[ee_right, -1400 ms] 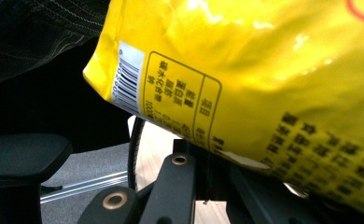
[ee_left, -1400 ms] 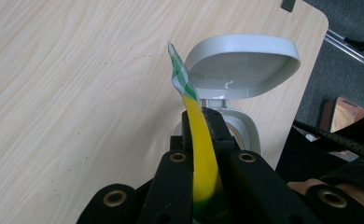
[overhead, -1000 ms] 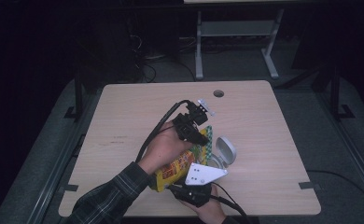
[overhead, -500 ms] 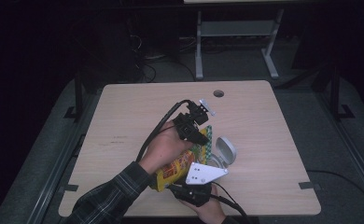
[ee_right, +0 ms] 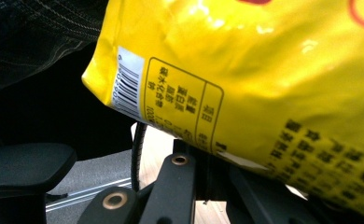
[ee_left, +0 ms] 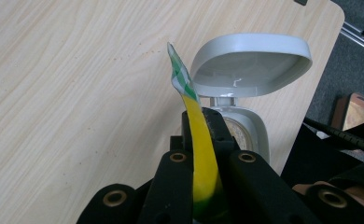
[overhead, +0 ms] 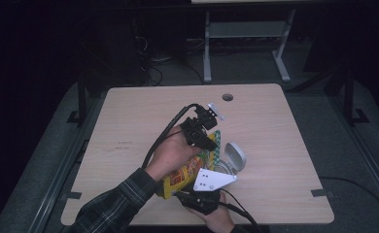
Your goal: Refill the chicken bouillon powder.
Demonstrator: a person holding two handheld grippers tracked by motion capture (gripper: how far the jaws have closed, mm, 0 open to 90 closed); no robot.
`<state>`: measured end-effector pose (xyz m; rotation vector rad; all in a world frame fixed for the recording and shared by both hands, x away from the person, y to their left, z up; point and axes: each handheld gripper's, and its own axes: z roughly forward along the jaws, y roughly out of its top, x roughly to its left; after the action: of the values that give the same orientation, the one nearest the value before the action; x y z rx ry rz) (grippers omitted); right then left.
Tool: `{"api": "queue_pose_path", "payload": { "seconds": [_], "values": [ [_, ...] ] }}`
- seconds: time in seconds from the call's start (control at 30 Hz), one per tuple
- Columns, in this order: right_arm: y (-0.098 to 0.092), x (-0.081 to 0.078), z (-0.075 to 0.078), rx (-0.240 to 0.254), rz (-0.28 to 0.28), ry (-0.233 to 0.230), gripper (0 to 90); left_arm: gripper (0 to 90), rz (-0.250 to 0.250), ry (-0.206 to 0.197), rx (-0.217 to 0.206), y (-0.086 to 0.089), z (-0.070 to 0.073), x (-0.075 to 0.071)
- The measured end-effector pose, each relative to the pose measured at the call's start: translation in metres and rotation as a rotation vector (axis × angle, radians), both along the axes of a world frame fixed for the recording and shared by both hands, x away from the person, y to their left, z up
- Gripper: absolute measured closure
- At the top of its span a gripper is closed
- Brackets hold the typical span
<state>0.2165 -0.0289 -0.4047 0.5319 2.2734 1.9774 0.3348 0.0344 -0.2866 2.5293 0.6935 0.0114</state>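
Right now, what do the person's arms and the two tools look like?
Both tools are black. The left tool trails a thick black cable, and its jaws carry brass-ringed pivot holes. The right tool bears a grey three-cornered plate with small dark holes and trails a black cable. The left arm wears a dark plaid sleeve.

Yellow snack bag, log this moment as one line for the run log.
left gripper: shut on yellow snack bag top edge | right gripper: shut on bag's bottom edge | grey container: lid open, on table
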Motion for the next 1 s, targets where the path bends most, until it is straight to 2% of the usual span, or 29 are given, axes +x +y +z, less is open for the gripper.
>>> {"api": "queue_pose_path", "payload": {
  "seconds": [0.1, 0.7, 1.0],
  "values": [
    [-0.0002, 0.0001, 0.0000, 0.002, -0.001, 0.000, 90.0, 89.8, -0.006, -0.001, 0.009, -0.0001, 0.0007, 0.0001],
    [-0.0009, 0.0006, 0.0000, 0.000, 0.000, -0.002, 90.0, 89.8, 0.005, -0.004, -0.011, -0.0003, -0.0013, -0.0004],
    [0.0000, 0.0003, -0.0001, -0.001, 0.001, -0.001, 90.0, 89.7, 0.005, -0.006, -0.008, 0.0011, -0.0010, -0.0005]
  ]
}}
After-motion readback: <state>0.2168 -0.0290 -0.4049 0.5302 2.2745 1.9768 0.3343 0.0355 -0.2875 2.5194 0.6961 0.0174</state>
